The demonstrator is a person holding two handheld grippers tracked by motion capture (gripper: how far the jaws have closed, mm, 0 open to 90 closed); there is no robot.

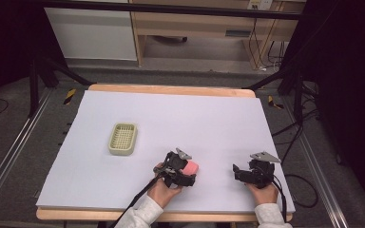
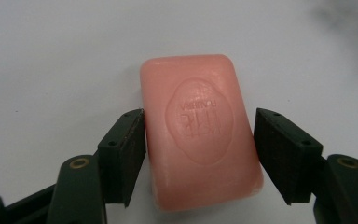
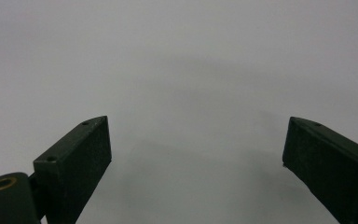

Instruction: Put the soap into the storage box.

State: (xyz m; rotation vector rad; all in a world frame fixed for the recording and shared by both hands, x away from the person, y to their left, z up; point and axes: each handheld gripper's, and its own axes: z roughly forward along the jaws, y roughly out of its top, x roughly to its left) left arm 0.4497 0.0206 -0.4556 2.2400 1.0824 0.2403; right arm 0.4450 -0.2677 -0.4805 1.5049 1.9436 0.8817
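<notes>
A pink bar of soap with an embossed oval stamp lies flat on the white table top. My left gripper is shut on it, one black pad against each long side. From above, the soap peeks out at the tip of the left gripper, near the table's front middle. My right gripper rests to the right of it, pointing left toward the soap. In its own view the right gripper stands open over bare white surface, with nothing between its fingers.
A pale yellow-green slotted soap dish sits on the table's left half, farther back than the soap. The table's wooden front edge runs close under both hands. Metal frame rails and cables lie on the floor at both sides.
</notes>
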